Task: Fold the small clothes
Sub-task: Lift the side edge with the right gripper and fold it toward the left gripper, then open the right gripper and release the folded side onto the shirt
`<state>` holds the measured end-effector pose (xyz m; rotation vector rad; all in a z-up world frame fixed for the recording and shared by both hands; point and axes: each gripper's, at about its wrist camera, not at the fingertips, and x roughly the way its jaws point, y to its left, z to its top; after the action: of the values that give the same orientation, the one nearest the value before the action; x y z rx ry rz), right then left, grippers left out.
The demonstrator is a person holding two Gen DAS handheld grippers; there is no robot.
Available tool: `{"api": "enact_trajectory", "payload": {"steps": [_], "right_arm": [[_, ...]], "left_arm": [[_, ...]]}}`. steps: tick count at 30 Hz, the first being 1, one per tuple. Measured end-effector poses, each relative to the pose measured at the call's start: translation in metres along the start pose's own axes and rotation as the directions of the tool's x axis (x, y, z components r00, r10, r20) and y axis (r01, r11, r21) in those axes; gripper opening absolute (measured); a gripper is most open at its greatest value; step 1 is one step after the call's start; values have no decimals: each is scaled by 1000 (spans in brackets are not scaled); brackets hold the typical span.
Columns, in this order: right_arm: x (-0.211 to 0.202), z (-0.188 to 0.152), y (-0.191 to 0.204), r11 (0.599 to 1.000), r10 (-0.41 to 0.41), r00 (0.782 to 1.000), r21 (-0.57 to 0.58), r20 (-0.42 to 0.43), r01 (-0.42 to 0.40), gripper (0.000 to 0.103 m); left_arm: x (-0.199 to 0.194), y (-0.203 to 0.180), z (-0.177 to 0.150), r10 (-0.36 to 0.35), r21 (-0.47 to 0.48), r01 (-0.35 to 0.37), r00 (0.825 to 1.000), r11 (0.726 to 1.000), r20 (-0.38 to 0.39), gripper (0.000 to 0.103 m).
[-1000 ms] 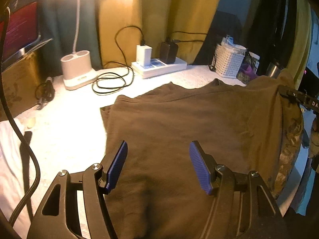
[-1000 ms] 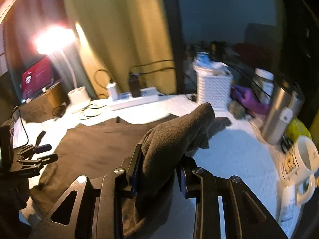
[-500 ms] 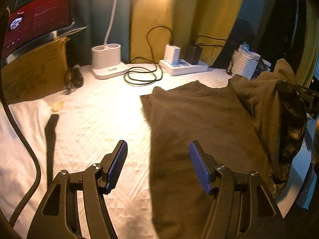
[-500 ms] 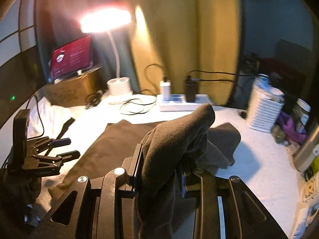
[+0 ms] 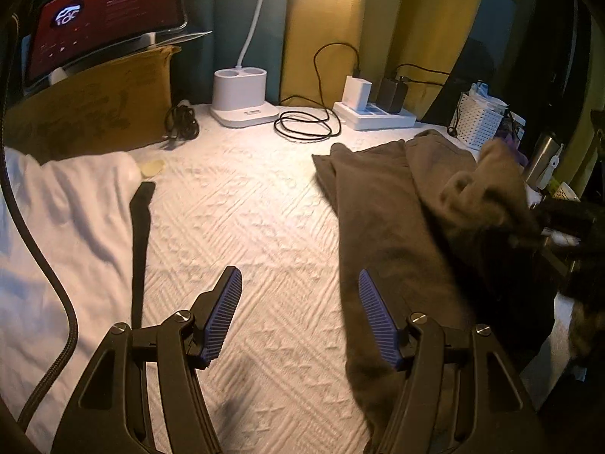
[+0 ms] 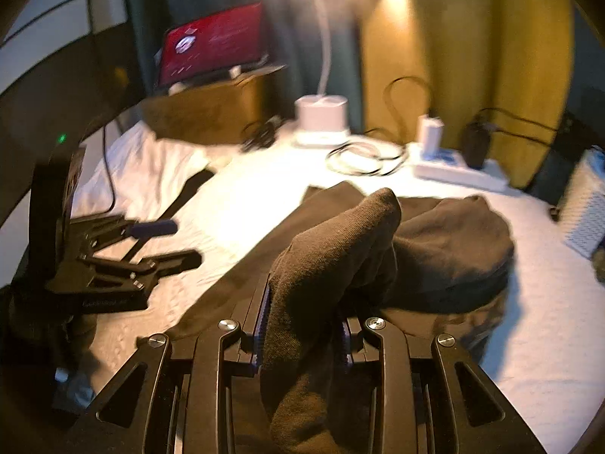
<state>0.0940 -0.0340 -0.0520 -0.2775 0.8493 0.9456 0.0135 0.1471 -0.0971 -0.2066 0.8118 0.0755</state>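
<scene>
Both tongs: right (image 6: 302, 336) clamping brown garment (image 6: 332, 249) (left (image 5: 298, 314) agape, empty).

Both cameras ride low behind their own fingers, tilted down over the white bedspread (image 5: 264, 227). The left one looks from the near edge toward the lamp base (image 5: 242, 98) and power strip (image 5: 374, 115). The right one, close behind bunched brown cloth (image 6: 332, 249), faces that same back wall and catches the left gripper (image 6: 166, 242).
</scene>
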Motion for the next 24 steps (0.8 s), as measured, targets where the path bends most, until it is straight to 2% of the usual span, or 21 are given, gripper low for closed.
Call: {"api": "enact_trajectory", "payload": {"steps": [9,13,14,16,17,18,24], "right_arm": [[36,-23,41,993,106,989,-42,-100,-110,31],[35,-28,48,992,112,989,-52,-93,-117,31],[35,-29,48,992,113,989,-50,-94,-118,33],[33,-33,50,988,145,984,-46,-103,-151,55],[32,-36,52,985,161,980,-48,-113,-168,77],[33,-38,55,982,171,978,-56,-121,-179,84],[15,-46,52,986,152,985,-59,-87,-157,84]], "left_arm": [[-8,0,-6,3,-1,-3,1000,1000,-6,65],[-12,0,-5,13,-2,-13,1000,1000,1,65],[-13,0,-4,17,-3,-17,1000,1000,3,65],[-16,0,-2,27,-4,-27,1000,1000,7,65],[-18,0,-1,35,-6,-35,999,999,13,65],[-20,0,0,41,-7,-41,999,999,16,65],[-29,-6,11,71,13,-71,997,997,39,65]]}}
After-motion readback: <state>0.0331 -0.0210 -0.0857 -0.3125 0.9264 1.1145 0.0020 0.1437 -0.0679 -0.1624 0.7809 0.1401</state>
